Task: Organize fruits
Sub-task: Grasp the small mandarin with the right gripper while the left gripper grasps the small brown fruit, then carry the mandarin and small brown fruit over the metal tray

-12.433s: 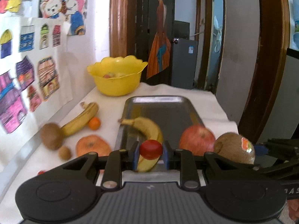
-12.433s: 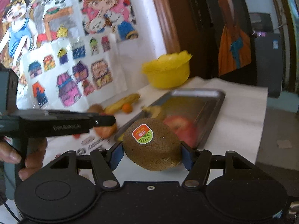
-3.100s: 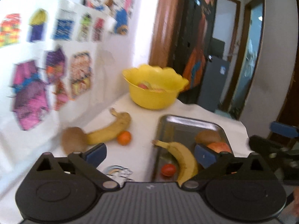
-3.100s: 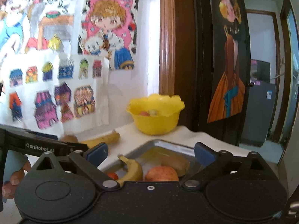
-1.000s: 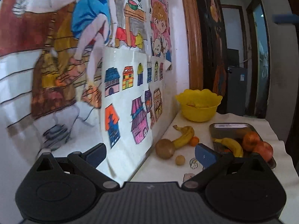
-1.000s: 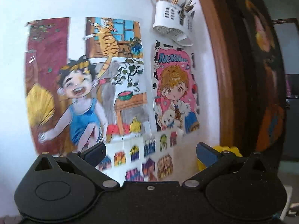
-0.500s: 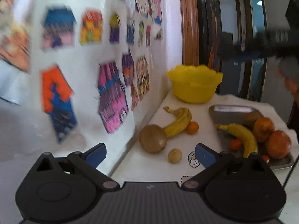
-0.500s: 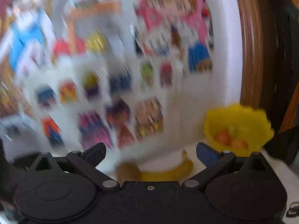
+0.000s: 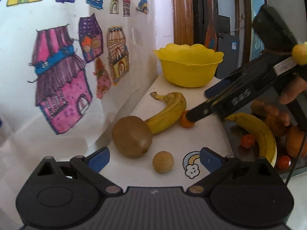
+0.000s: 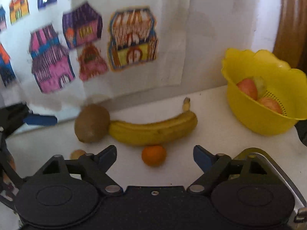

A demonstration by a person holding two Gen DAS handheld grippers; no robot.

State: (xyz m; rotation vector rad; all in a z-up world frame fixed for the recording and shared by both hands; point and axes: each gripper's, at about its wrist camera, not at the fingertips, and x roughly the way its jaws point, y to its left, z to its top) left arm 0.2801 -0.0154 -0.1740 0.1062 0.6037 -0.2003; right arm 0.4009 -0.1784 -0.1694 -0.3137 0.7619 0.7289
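The fruits are in three places: some lie loose on the white table, some in the metal tray at the right edge of the left wrist frame, and some in the yellow bowl at the right of the right wrist frame. The right gripper is wide open and holds nothing; the small orange fruit sits at the centre of its frame, between the two fingers, so I judge that this fruit is the next to be taken. It touches the lower side of the loose banana, so the fingers may push the banana when they close. The left gripper is also wide open and empty, low in its frame, with the small round tan fruit between its fingers and the kiwi just above and to the left. The kiwi rests against the banana's end near the wall, probably only where it was put down.
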